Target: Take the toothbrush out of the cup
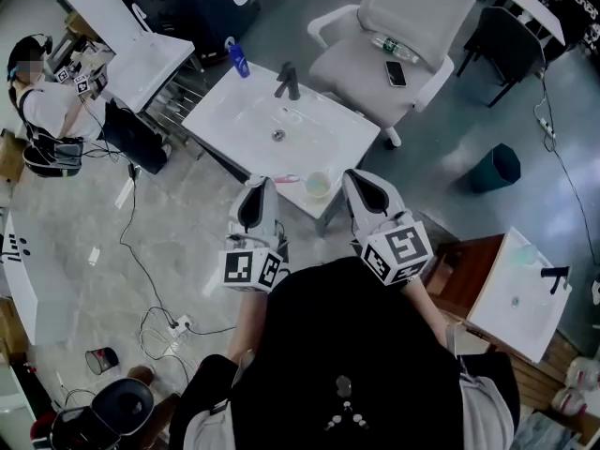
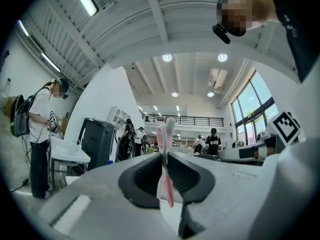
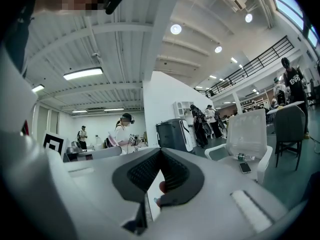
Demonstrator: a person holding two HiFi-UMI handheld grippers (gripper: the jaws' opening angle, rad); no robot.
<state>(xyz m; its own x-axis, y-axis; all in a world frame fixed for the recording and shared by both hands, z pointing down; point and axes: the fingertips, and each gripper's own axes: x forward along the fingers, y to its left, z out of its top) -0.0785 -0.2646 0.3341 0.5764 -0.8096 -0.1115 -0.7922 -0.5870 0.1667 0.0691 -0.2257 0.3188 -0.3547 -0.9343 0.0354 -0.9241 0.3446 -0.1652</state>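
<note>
A pink and white toothbrush (image 2: 161, 135) stands upright between the jaws of my left gripper (image 2: 165, 155), which is shut on it. In the head view the toothbrush (image 1: 287, 179) shows as a short pink bar beside the left gripper's (image 1: 260, 187) tip, over the white sink table's (image 1: 234, 120) front edge. The pale green cup (image 1: 318, 185) stands on that edge, between the two grippers. My right gripper (image 1: 362, 182) is held up to the right of the cup. Its jaws (image 3: 159, 153) are shut with nothing between them. Both gripper views look across the hall, away from the cup.
A dark faucet (image 1: 289, 81) and a blue bottle (image 1: 238, 59) stand at the sink's far side. Behind is a white chair (image 1: 412, 12) with a phone (image 1: 396, 73) on it. A teal bin (image 1: 495, 167) and a second sink (image 1: 520, 293) are at the right. A person (image 1: 42, 111) stands far left.
</note>
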